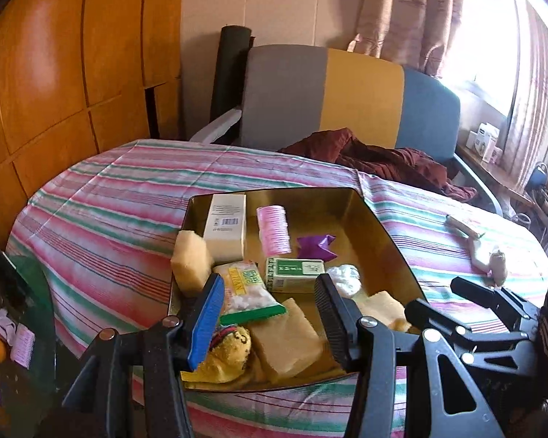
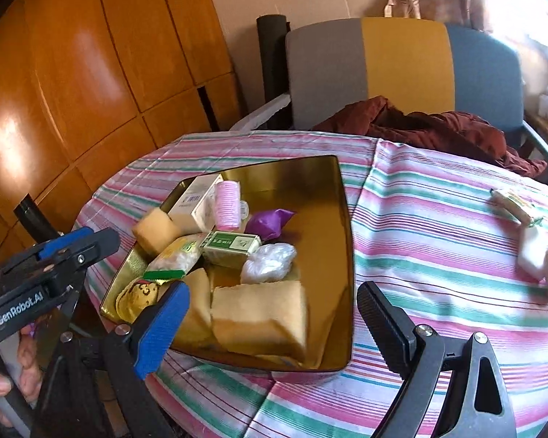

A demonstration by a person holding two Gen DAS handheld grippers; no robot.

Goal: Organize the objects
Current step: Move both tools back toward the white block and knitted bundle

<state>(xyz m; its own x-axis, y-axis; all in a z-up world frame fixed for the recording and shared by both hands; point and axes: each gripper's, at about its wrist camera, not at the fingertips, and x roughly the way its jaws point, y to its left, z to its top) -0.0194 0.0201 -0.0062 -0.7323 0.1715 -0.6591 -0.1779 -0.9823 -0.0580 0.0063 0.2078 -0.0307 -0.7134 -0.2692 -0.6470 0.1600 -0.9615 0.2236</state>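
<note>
A gold metal tray (image 1: 380, 233) (image 2: 341, 255) sits on the striped tablecloth. It holds a white box (image 1: 225, 226), a pink roll (image 1: 272, 228), a purple wrapper (image 1: 316, 245), a green box (image 1: 295, 273), a candy packet (image 1: 250, 294), yellow sponges (image 1: 285, 339) (image 2: 261, 315), a white bag (image 2: 268, 262) and a yellow sock (image 1: 226, 357). My left gripper (image 1: 270, 317) is open and empty over the tray's near end. My right gripper (image 2: 274, 332) is open and empty above the tray's near edge. The left gripper shows in the right view (image 2: 51, 255).
Small wrapped items (image 2: 515, 206) and white objects (image 2: 540, 255) lie on the cloth at the right. A chair (image 1: 347, 98) with a dark red garment (image 1: 380, 160) stands behind the table. A wooden cabinet (image 1: 54, 73) is at the left.
</note>
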